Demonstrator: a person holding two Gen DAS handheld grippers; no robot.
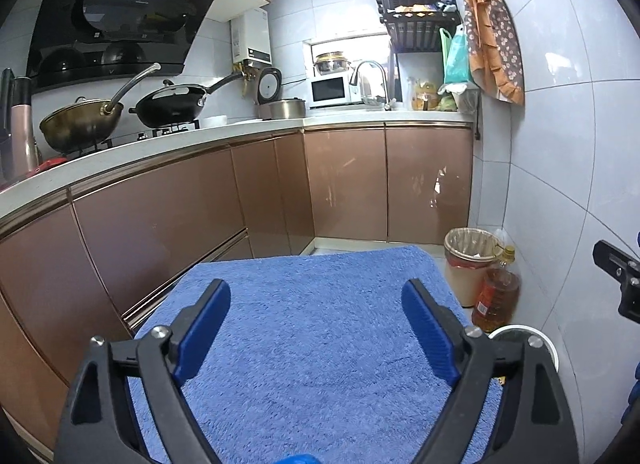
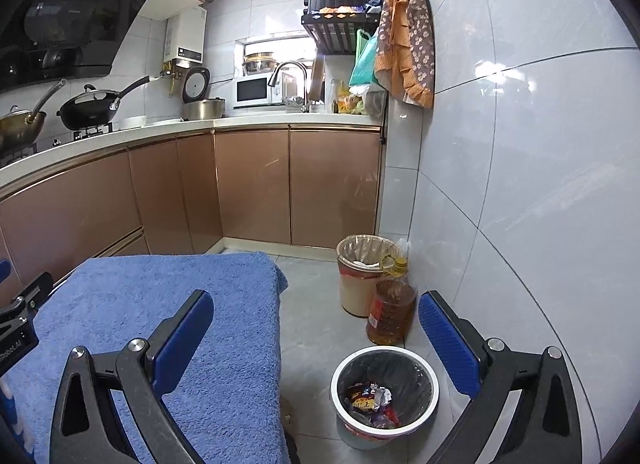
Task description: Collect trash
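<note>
A small white-rimmed bin (image 2: 384,392) with a dark liner stands on the floor to the right of the blue towel-covered surface (image 2: 160,328). Crumpled wrappers (image 2: 370,404) lie in its bottom. My right gripper (image 2: 316,314) hovers open above and in front of that bin, nothing between its blue pads. My left gripper (image 1: 316,302) is open over the blue towel (image 1: 320,344), also holding nothing. Only the bin's rim (image 1: 520,332) shows in the left wrist view, behind the right finger.
A second, beige bin (image 2: 360,276) with a liner and an oil bottle (image 2: 390,312) stand by the tiled wall. Brown cabinets (image 1: 200,203) run along the left and back under a white counter with woks (image 1: 172,103), microwave and faucet.
</note>
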